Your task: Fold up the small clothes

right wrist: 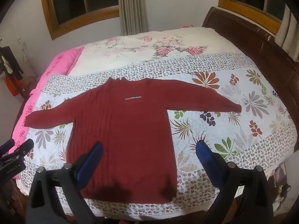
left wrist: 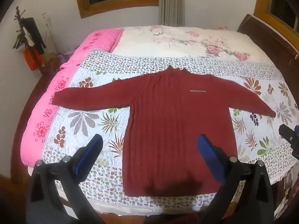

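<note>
A dark red knitted sweater (left wrist: 177,123) lies spread flat on the leaf-print quilt (left wrist: 87,119), both sleeves out to the sides, collar toward the far side of the bed, hem at the near edge. Nothing is folded yet, so this looks like the very start. The left gripper (left wrist: 149,145) hangs above the sweater's lower left part, jaws spread wide, holding nothing. The right gripper (right wrist: 149,150) hovers over the lower right part of the sweater, also gaping wide and empty, one finger over the knit and the other over bare quilt. The likely next move is a sleeve fold: each gripper must go out to a cuff, pinch it, and carry it inward across the sweater's chest.
</note>
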Motion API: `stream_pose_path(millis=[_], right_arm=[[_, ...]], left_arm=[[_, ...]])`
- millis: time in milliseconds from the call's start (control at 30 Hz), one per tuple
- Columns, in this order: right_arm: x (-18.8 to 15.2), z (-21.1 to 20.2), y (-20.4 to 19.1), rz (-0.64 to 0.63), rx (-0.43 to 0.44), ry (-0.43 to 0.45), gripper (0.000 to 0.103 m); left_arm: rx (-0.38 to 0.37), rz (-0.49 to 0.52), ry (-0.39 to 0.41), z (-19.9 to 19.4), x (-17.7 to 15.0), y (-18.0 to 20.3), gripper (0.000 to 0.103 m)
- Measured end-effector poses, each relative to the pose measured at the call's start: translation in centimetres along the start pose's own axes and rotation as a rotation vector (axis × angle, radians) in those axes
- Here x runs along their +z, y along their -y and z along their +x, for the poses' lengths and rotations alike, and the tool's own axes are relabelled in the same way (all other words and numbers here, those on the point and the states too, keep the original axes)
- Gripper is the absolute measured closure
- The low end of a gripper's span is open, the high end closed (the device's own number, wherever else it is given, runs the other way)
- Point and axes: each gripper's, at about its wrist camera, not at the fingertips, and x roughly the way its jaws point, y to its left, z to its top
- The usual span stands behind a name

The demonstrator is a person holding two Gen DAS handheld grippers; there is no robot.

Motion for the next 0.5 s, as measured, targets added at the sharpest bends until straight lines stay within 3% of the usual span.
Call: stream_pose_path(millis=[500], right_arm=[[-0.2, 0.4, 1.2, -0.021, -0.007, -0.003, 0.004]], left_arm=[[0.029, 0.014, 0.030, -1.5, -0.8, 1.1, 0.003]])
